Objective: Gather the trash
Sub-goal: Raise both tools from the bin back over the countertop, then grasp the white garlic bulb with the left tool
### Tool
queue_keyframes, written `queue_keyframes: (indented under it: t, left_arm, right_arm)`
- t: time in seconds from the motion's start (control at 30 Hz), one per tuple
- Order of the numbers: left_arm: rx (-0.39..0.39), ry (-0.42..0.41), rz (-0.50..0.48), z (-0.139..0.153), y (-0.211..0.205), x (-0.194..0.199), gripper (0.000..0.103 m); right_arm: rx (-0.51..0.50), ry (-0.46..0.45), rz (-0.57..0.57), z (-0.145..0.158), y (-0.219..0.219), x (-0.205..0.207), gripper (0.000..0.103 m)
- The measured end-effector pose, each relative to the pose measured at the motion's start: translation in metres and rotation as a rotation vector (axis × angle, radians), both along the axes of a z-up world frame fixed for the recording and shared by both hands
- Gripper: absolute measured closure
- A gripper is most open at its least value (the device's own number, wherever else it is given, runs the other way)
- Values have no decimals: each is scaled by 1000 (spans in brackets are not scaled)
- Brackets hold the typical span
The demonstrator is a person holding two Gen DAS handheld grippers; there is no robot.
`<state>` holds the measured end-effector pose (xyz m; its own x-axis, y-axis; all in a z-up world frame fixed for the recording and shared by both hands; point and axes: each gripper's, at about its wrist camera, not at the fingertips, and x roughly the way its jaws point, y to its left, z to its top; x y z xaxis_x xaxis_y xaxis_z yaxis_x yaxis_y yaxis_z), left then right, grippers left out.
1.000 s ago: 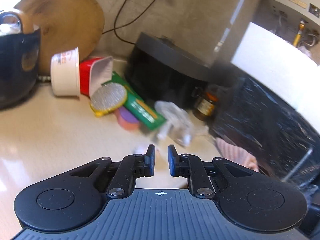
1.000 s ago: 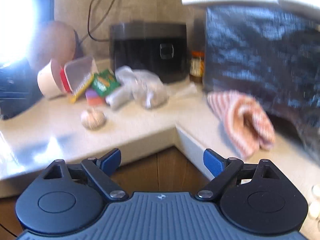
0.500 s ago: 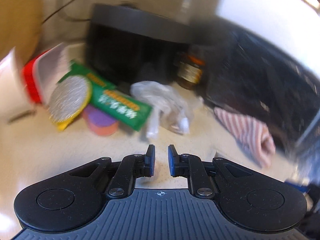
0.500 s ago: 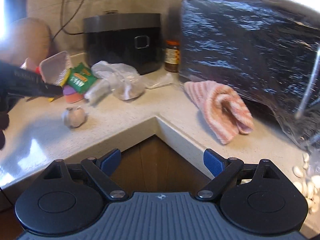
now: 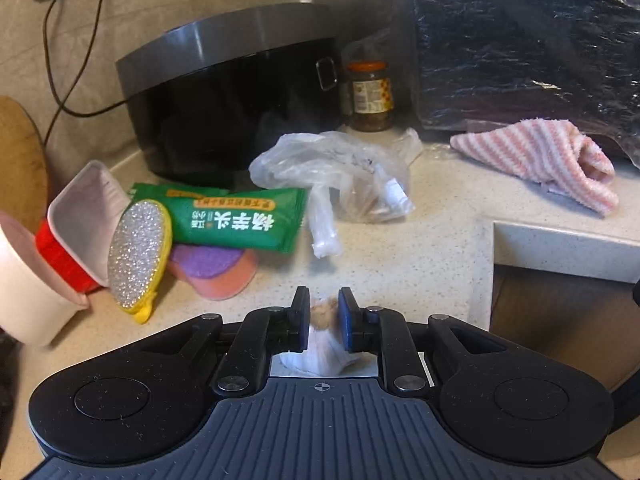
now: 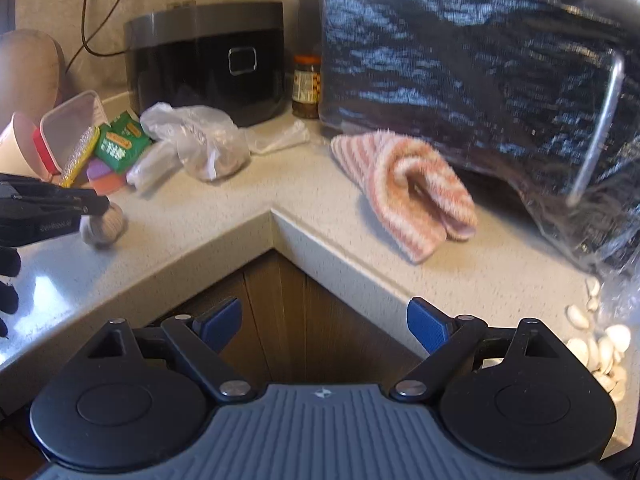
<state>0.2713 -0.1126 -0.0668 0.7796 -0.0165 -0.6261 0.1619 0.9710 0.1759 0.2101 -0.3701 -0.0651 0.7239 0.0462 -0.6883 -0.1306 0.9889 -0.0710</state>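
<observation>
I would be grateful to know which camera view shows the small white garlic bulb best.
The right wrist view: the small white garlic bulb shows side-on on the pale speckled countertop, at the left hand-held gripper. The left wrist view shows only a strip between its near-closed fingers.

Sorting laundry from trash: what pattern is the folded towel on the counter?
Pink-and-white stripes on the folded terry towel; clearest in the left wrist view.

Left wrist cam: low over the countertop, close, looking past its fingers at the rice cooker. Right wrist cam: farther back off the counter's inner corner, fingers toward it. Both share cooker, striped towel.
</observation>
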Motion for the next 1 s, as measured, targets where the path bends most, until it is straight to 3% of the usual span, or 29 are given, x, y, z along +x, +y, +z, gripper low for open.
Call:
queue_keyframes:
  t: [0.13, 0.23, 0.4, 0.5, 0.6, 0.87, 1.0]
  left_arm:
    - [-45, 32, -37, 1, -4, 2, 51]
    - [-39, 25, -44, -2, -9, 1, 46]
    - [-105, -3, -13, 3, 5, -4, 48]
    - [-2, -55, 14, 4, 6, -10, 50]
    - [-31, 22, 14, -3, 12, 1, 49]
    - [-113, 118, 93, -22, 21, 29, 40]
    - [-145, 116, 125, -23, 27, 34, 40]
  right_arm:
    - [25, 34, -18, -9, -4, 5, 13]
    - [34, 46, -21, -13, -6, 7, 13]
    - [28, 51, -11, -16, -6, 9, 13]
    - [36, 54, -16, -17, -6, 11, 13]
    - [39, 63, -10, -20, -4, 12, 13]
    - [32, 71, 12, -25, -2, 5, 13]
    - [35, 78, -4, -28, -6, 4, 13]
